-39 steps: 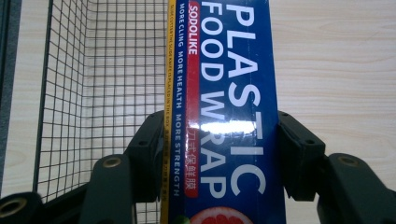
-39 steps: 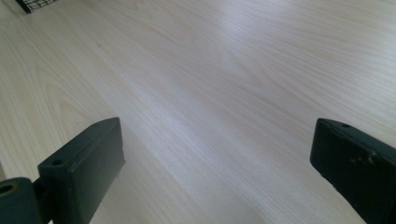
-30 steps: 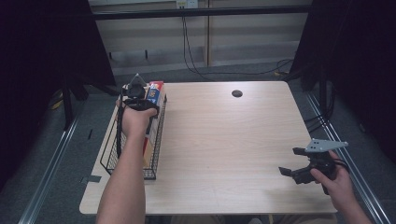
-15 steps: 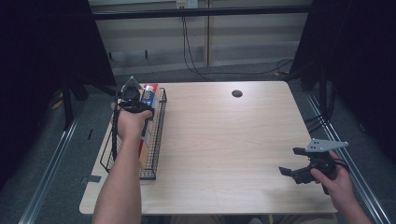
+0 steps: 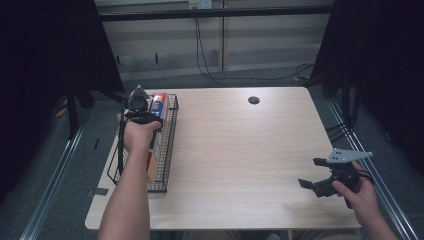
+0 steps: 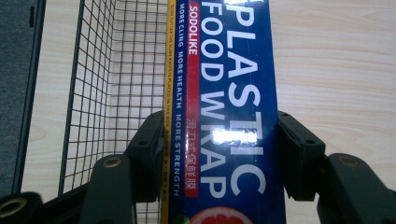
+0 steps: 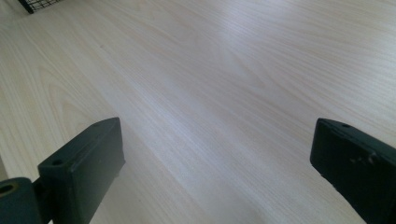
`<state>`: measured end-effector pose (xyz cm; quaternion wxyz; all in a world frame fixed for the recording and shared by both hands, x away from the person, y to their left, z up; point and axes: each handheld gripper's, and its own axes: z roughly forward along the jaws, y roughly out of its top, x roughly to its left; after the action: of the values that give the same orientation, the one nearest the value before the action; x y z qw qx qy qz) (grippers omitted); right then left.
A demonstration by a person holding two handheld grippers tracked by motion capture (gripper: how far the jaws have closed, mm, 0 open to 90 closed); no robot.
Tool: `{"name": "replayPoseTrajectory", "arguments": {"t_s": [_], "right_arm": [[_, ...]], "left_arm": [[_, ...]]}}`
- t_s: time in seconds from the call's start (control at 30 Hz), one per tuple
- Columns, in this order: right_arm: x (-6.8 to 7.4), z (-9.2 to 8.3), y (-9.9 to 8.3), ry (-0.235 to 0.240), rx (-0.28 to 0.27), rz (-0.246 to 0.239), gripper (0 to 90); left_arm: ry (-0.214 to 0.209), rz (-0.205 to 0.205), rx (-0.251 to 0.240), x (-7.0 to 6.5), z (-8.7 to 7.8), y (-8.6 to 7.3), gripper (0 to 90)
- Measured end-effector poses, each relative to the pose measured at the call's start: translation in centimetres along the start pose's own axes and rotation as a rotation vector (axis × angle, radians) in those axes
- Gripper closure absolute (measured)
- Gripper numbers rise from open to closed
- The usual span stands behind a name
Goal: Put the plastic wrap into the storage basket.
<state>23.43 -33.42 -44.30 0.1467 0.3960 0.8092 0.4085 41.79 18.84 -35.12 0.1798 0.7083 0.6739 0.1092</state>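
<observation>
Left gripper view shows the left gripper (image 6: 219, 154) clamped on a long blue cardboard box of plastic food wrap (image 6: 229, 93), held over the black wire mesh basket (image 5: 167, 150) at the table's left edge. Next it probably needs lowering or lifting clear; the forearm hides the box's near end. The right gripper (image 5: 320, 182) rests released over bare light wooden table (image 5: 250, 160).

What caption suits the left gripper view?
Left gripper clamps a blue plastic food wrap box above the wire basket.

Jaws clamping blue plastic wrap box (image 6: 229, 116), wire basket (image 6: 98, 93) beneath
</observation>
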Motion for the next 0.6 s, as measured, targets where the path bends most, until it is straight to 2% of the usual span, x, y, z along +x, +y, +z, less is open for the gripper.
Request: {"name": "replayPoseTrajectory", "arguments": {"t_s": [0.6], "right_arm": [[0.03,0.0,0.03,-0.004,0.001,-0.009,2.5]], "left_arm": [[-0.001,-0.016,0.018,0.92,0.91,-0.77,43.0]]}}
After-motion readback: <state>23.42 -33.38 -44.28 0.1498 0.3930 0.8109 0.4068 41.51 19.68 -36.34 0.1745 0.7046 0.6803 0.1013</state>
